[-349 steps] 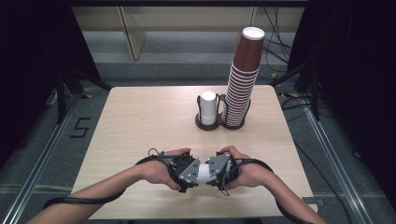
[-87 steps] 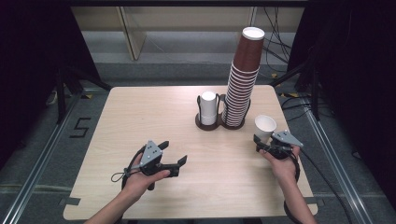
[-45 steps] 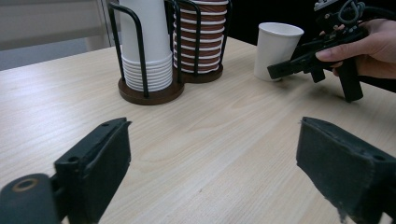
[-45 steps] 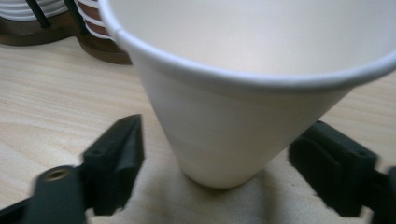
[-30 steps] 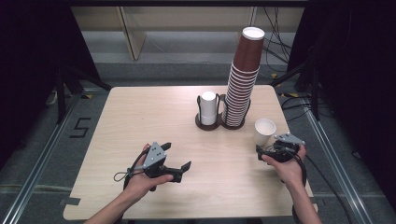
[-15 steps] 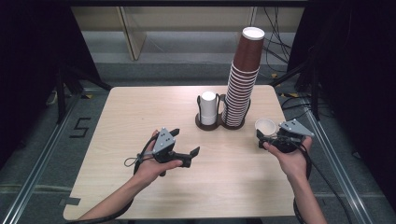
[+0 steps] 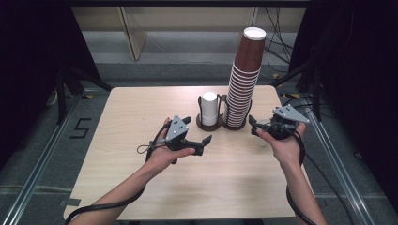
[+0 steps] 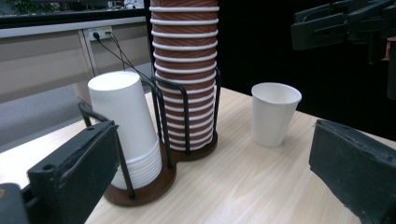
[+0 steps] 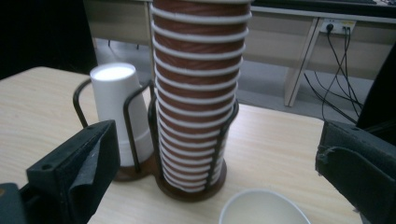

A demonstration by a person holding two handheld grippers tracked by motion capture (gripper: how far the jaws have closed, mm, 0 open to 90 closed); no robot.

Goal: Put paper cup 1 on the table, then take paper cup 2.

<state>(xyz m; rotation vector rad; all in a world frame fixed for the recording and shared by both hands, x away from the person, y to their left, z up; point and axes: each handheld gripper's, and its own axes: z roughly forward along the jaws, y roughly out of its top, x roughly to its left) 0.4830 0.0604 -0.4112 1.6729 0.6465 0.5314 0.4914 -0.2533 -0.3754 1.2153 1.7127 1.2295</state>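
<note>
The white cup [image 8: 275, 113] now stands upright on the tabletop [image 7: 141, 112], at 3 o'clock of the brown stack [image 7: 244, 79]. The right hand-held gripper [image 7: 256, 126] has let go, jaws wide; the left hand-held gripper [image 7: 199, 140], also wide, has moved closer.

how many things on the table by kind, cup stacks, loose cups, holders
brown cup stack: 1
white cup stack: 1
loose white paper cup: 1
wire cup holder: 1
total: 4
</note>
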